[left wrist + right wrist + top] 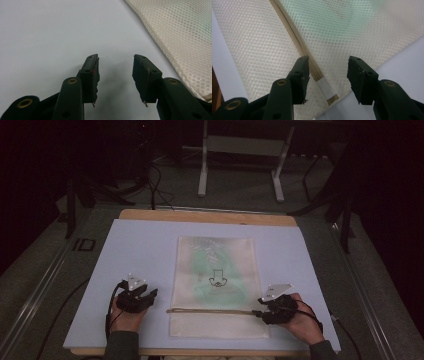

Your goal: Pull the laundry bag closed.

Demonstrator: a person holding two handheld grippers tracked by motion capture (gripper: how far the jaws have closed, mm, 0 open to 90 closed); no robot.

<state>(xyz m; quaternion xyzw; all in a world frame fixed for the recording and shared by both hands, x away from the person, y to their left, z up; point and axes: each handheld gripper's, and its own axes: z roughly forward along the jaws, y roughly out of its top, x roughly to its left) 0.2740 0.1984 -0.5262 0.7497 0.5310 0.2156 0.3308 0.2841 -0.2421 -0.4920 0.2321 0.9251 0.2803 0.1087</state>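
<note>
Mesh bag (215, 285) lies flat at the centre of the pale blue mat (125, 265), a tan zipper strip (210, 310) crossing its near end. Right gripper (263, 308) sits at the strip's right end, jaws apart, straddling it. Left gripper (148, 296) rests left of the bag, jaws apart, holding nothing.

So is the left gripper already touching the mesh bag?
No, the left gripper is open over the bare light sheet, and the mesh bag lies off to its side, clear of both jaws.
</note>
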